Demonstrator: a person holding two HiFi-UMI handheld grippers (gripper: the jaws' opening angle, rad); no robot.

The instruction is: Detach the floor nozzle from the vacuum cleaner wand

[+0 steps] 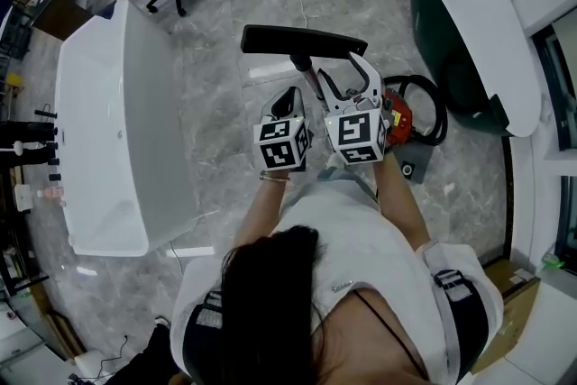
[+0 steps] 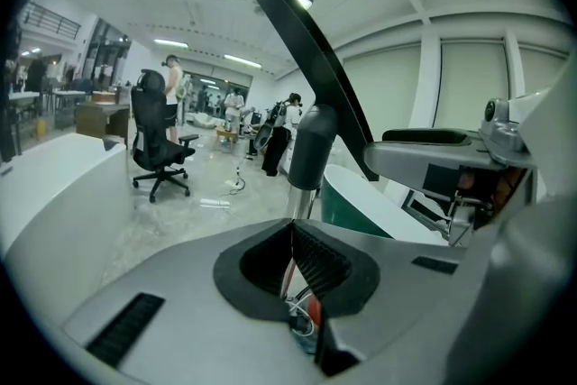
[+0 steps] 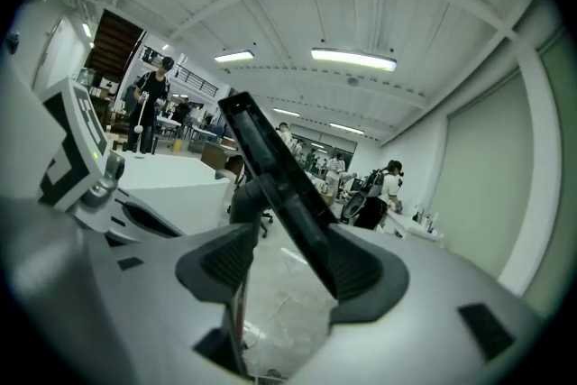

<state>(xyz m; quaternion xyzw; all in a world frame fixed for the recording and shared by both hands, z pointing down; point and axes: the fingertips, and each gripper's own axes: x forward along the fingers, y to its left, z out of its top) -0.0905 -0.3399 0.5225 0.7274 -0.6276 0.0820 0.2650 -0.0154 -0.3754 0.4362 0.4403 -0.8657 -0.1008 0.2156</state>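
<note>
The long black floor nozzle [image 1: 302, 41] sits tilted on the far end of the slim silver wand [image 2: 298, 198], joined to it, just beyond your grippers. Your right gripper [image 1: 345, 77] is released, jaws wide apart, with the wand close by one pad and not pressed. Your left gripper [image 1: 290, 96], just left of it, is clenched with nothing between its pads, the wand rising just past its tips. The red vacuum body [image 1: 399, 115] lies to the right on the grey marbled floor [image 1: 225, 86], and a white bathtub [image 1: 65, 104] stands to the left.
</note>
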